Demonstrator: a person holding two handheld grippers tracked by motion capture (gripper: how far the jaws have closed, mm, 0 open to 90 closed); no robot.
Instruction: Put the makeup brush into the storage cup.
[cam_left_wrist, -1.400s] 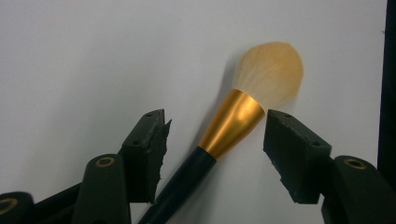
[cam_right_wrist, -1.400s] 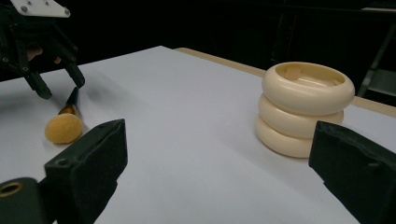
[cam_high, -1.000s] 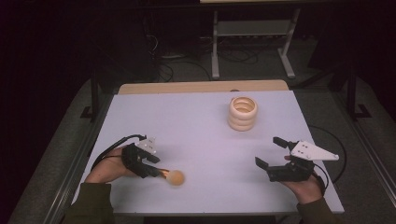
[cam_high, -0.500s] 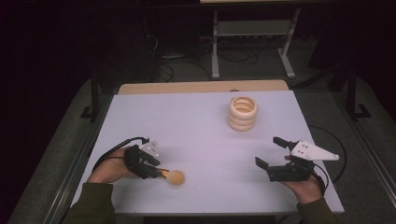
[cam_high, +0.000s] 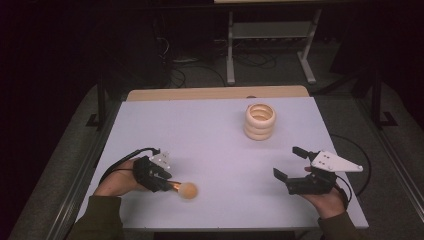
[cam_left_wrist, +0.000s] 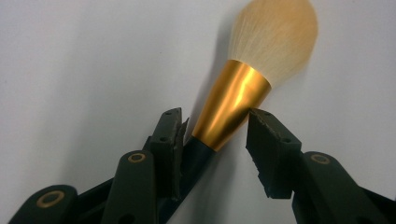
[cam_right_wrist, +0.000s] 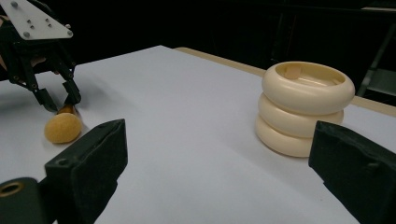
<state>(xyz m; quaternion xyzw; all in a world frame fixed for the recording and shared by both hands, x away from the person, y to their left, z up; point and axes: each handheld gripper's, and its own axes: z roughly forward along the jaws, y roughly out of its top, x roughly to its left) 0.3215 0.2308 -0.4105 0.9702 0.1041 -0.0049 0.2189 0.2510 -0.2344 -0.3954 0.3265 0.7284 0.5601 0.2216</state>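
A makeup brush (cam_high: 186, 190) with a tan tuft (cam_left_wrist: 275, 39), gold ferrule (cam_left_wrist: 231, 105) and black handle lies on the white table (cam_high: 200, 130) near its front left. My left gripper (cam_high: 167, 184) straddles the ferrule; its jaws have just been closing. In the left gripper view (cam_left_wrist: 215, 130) one pad rests against the handle and the other stands a sliver off the ferrule. My right gripper (cam_high: 286, 161) is open and empty at the front right, jaws wide (cam_right_wrist: 219, 154). The right gripper view also has the left gripper (cam_right_wrist: 59, 100) over the brush (cam_right_wrist: 63, 127).
A stack of three cream rings (cam_high: 260, 121) stands at the back right of the table, seen close in the right gripper view (cam_right_wrist: 303, 107). Beyond the table's far wooden edge (cam_high: 215, 93) are a metal stand and cables on a dark floor.
The left gripper's jaws have narrowed around the brush's ferrule. Both hands, the brush and the ring stack have stayed in place.
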